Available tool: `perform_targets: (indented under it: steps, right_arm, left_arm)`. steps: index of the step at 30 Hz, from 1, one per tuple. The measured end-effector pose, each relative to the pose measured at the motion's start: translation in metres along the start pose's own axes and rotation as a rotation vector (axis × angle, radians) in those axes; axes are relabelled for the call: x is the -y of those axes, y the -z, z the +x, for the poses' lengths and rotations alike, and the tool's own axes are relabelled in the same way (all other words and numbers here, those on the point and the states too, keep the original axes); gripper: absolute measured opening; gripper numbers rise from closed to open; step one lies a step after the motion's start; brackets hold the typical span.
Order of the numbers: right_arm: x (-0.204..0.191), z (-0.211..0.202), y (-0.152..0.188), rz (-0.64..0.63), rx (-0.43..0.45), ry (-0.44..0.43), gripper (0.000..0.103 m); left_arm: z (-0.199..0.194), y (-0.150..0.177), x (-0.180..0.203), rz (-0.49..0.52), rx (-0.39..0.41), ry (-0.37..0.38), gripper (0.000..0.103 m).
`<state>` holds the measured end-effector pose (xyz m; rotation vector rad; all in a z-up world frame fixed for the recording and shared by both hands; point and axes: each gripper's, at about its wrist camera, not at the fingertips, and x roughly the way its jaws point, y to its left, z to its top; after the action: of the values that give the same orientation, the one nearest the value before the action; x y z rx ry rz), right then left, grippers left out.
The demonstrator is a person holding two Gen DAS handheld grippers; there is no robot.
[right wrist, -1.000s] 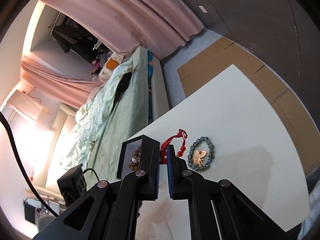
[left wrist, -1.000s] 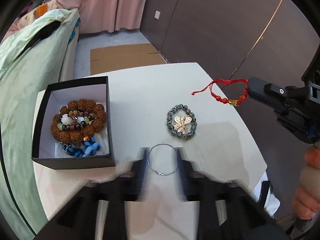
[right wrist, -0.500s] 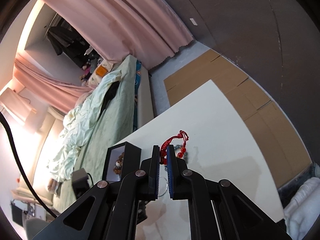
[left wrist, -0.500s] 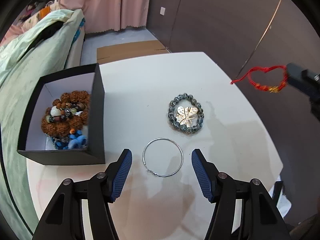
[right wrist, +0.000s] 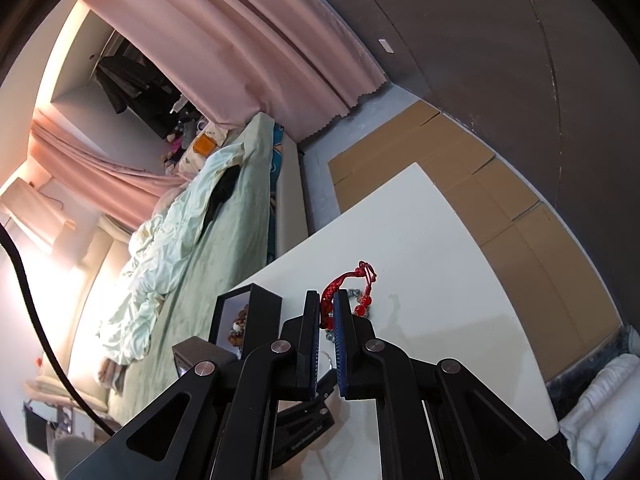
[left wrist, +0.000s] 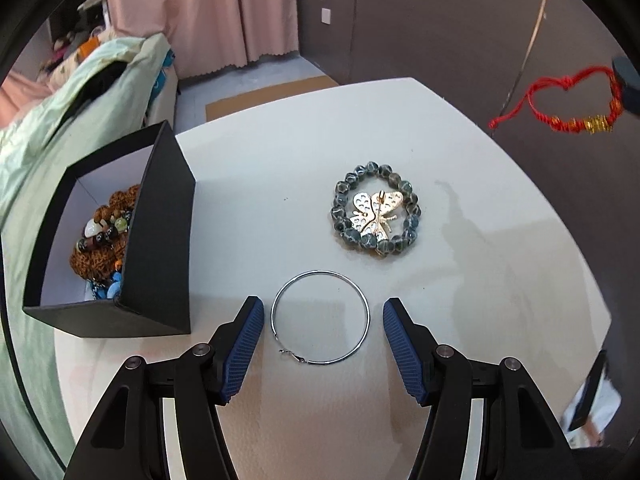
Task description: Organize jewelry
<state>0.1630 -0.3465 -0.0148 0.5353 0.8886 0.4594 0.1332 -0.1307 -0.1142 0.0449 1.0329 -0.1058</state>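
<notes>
Straddling a thin silver hoop earring (left wrist: 320, 317) on the white table (left wrist: 460, 280), the left gripper (left wrist: 322, 320) has its blue pads (left wrist: 244, 346) spread wide on either side of the ring, neither one touching it; the hoop lies flat with its clasp toward the camera. Just beyond it rests a grey-green bead bracelet (left wrist: 376, 210) with a gold butterfly brooch (left wrist: 376, 214) lying inside its circle. To the left stands an open black box (left wrist: 160, 248) with a white lining, holding brown seed-bead bracelets (left wrist: 106, 236) and some blue pieces in its near corner. Up at the far right, off the table's edge and in the air, a red cord bracelet (left wrist: 568, 108) with gold beads hangs from the tip of the right gripper (right wrist: 328, 312). In the right wrist view that gripper's jaws are clenched on the red cord, its knot and beads poking out above the fingertips. Behind the table are flattened cardboard (right wrist: 480, 192) on the floor, a bed with pale green bedding (right wrist: 188, 216) and pink curtains (right wrist: 260, 40).
</notes>
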Motion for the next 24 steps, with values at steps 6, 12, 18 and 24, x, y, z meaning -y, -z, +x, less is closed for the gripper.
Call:
perform_targets:
  steps: [6, 12, 18, 24]
  right_arm:
    - [-0.004, 0.004, 0.001, -0.007, -0.009, 0.001, 0.008]
    - [-0.008, 0.008, 0.002, -0.012, -0.008, -0.011, 0.008]
    - [-0.013, 0.014, 0.002, -0.011, -0.007, -0.054, 0.008]
    - [-0.027, 0.028, 0.002, -0.016, -0.012, -0.099, 0.008]
  left_arm:
    - [-0.001, -0.002, -0.012, -0.029, -0.005, 0.038, 0.051]
    - [-0.017, -0.009, -0.022, -0.058, 0.031, 0.064, 0.051]
    - [-0.046, -0.019, -0.043, -0.103, 0.105, 0.086, 0.052]
    - [-0.07, -0.027, -0.072, -0.159, 0.176, 0.089, 0.052]
